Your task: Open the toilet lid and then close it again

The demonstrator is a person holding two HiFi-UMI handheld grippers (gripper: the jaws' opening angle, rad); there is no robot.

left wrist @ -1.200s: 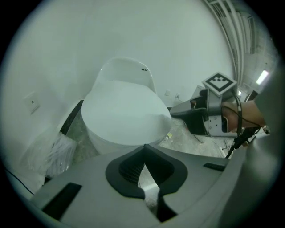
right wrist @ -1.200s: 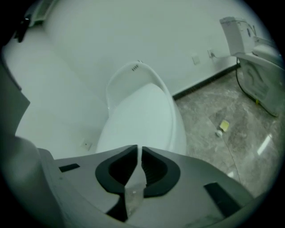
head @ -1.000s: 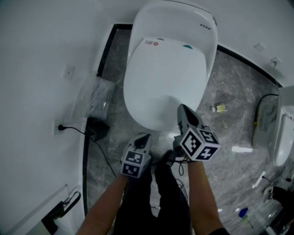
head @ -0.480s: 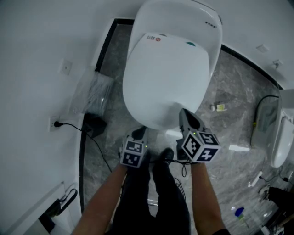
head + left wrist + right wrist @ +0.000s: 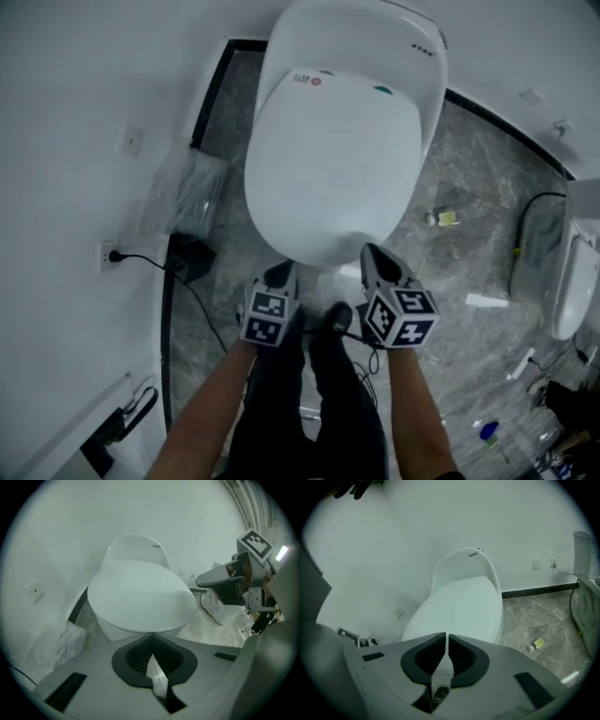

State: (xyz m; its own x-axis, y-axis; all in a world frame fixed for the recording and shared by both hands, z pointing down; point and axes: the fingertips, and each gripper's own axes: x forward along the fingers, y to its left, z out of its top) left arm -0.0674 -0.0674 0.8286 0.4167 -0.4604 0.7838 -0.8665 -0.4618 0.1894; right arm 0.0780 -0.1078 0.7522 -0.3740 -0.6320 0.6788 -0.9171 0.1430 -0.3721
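Note:
The white toilet has its lid (image 5: pixel 328 159) down flat, with a small red label near the hinge. The lid also fills the middle of the left gripper view (image 5: pixel 140 592) and the right gripper view (image 5: pixel 459 606). My left gripper (image 5: pixel 280 273) hangs just in front of the bowl's front left edge, shut with nothing between its fingers (image 5: pixel 151 638). My right gripper (image 5: pixel 370 253) sits at the front right edge of the lid, also shut and empty (image 5: pixel 446 637). From the left gripper view the right gripper (image 5: pixel 220 578) shows beside the lid's rim. Neither gripper clearly touches the lid.
A clear plastic bag (image 5: pixel 183 192) and a black box (image 5: pixel 190 259) with a cable to a wall socket (image 5: pixel 111 253) lie left of the toilet. A small bottle (image 5: pixel 445 217) lies on the marble floor; a second white fixture (image 5: pixel 570 281) stands far right. The person's legs (image 5: pixel 319 394) are below.
The right gripper has sunk and drawn back a little from over the lid to its front edge. The left gripper has shifted slightly. The lid stays down.

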